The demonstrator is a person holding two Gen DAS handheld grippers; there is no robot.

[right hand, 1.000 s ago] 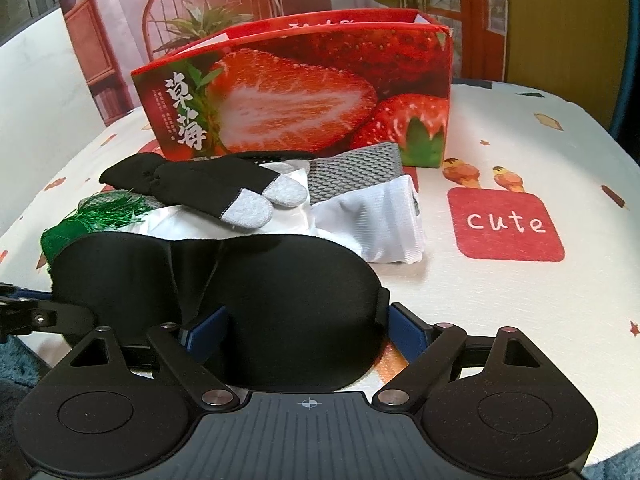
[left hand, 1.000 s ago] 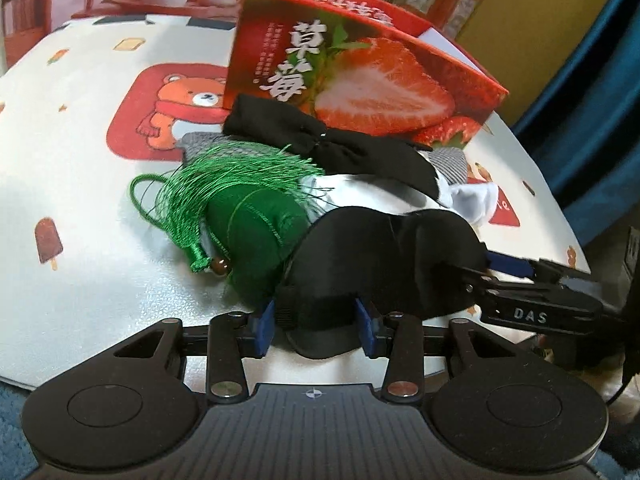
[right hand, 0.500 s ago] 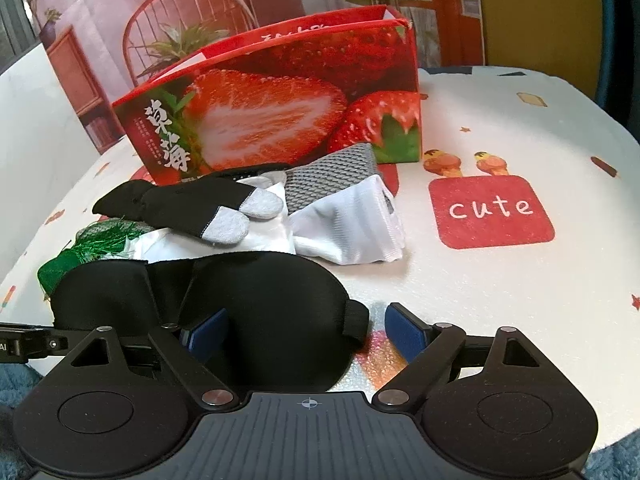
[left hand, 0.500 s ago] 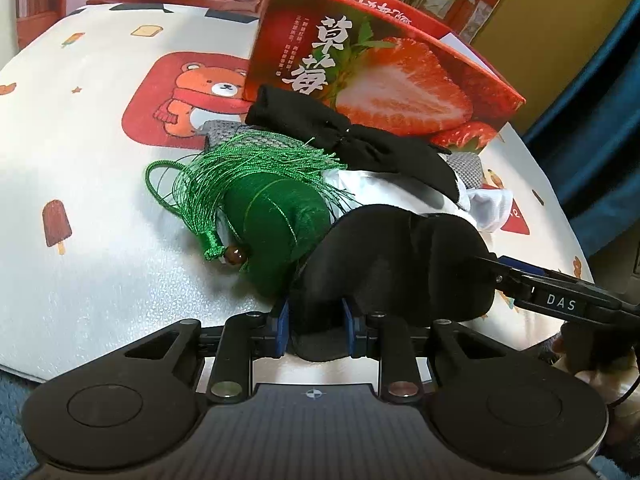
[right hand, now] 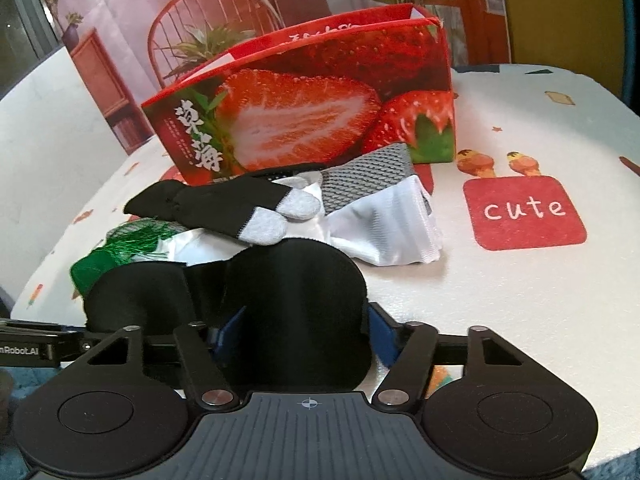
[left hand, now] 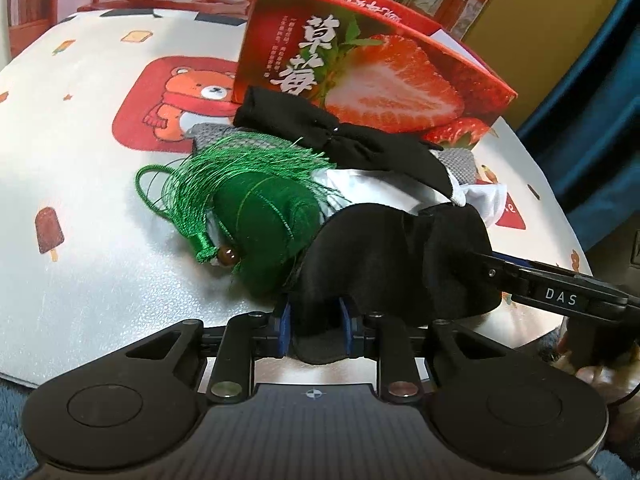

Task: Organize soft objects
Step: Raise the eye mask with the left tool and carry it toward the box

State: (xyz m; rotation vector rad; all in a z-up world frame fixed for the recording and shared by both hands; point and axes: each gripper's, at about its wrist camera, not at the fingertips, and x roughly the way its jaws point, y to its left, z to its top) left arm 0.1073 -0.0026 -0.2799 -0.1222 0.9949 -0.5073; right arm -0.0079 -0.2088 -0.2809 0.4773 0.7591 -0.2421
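The black padded fabric sleep mask lay at the near edge of the table, bunched up between the two tools, and each tool had one end of it. The left gripper was closing, and its blue pads already pressed on the narrow end of the mask, so this end was pinched between them. The right gripper was also closing; the wide end of the mask stood between its blue pads and bulged upward there, and the pads seemed to touch its sides. In the left wrist view this same tool came in from the right side and met the mask at its far end.

Just beside the mask, on its left in the left wrist view, lay a green stuffed cloth pouch with a green silk tassel and a small brown bead. The mask leaned against the pouch. Behind them were a black knitted glove with grey fingertips, a grey mesh fabric piece and a folded white cloth, all piled close together and touching.

Further back stood an open red cardboard box with a strawberry picture, just behind the pile. All things rested on a white table cover printed with a red "cute" square and a bear picture.
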